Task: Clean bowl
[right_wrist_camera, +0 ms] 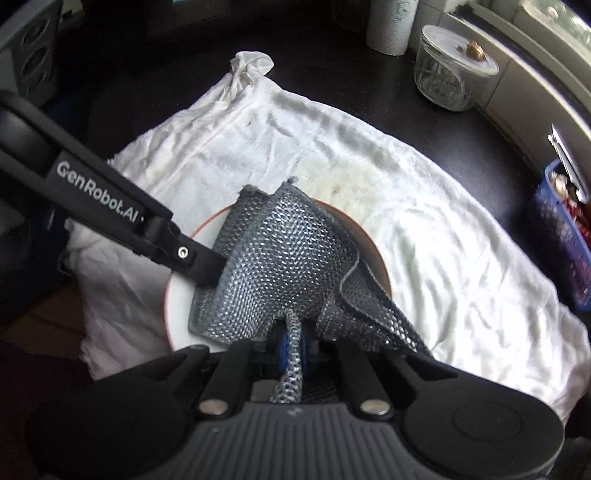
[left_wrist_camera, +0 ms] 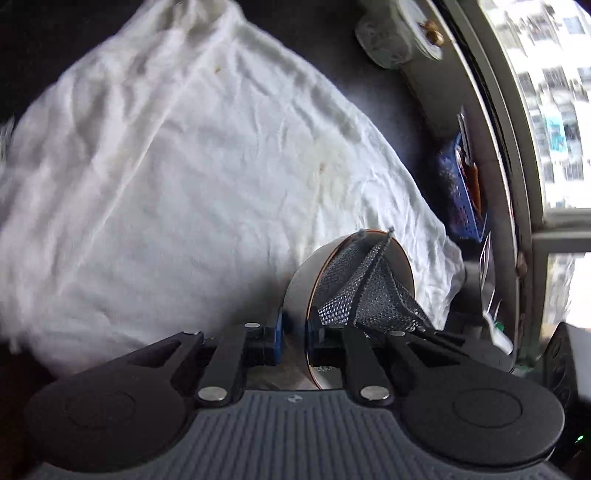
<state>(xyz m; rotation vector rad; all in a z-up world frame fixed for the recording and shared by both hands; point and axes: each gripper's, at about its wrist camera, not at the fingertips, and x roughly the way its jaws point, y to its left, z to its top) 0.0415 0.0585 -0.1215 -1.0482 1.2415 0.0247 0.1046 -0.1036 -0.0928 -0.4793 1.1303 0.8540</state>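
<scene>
A white bowl (left_wrist_camera: 301,291) with a brown rim is held on its edge above a white towel (left_wrist_camera: 166,184). My left gripper (left_wrist_camera: 293,341) is shut on the bowl's rim, one finger inside and one outside. In the right wrist view the bowl (right_wrist_camera: 181,306) faces the camera, mostly covered by a silvery grey mesh scrubbing cloth (right_wrist_camera: 280,266). My right gripper (right_wrist_camera: 291,347) is shut on a gathered fold of that cloth, which presses into the bowl. The cloth also shows inside the bowl in the left wrist view (left_wrist_camera: 362,295). The left gripper's arm (right_wrist_camera: 110,206) enters from the left.
The towel (right_wrist_camera: 424,236) lies on a dark counter. A lidded glass jar (right_wrist_camera: 447,77) and a paper roll (right_wrist_camera: 391,26) stand at the back. A blue basket (right_wrist_camera: 565,236) of items sits at the right by the window (left_wrist_camera: 554,110).
</scene>
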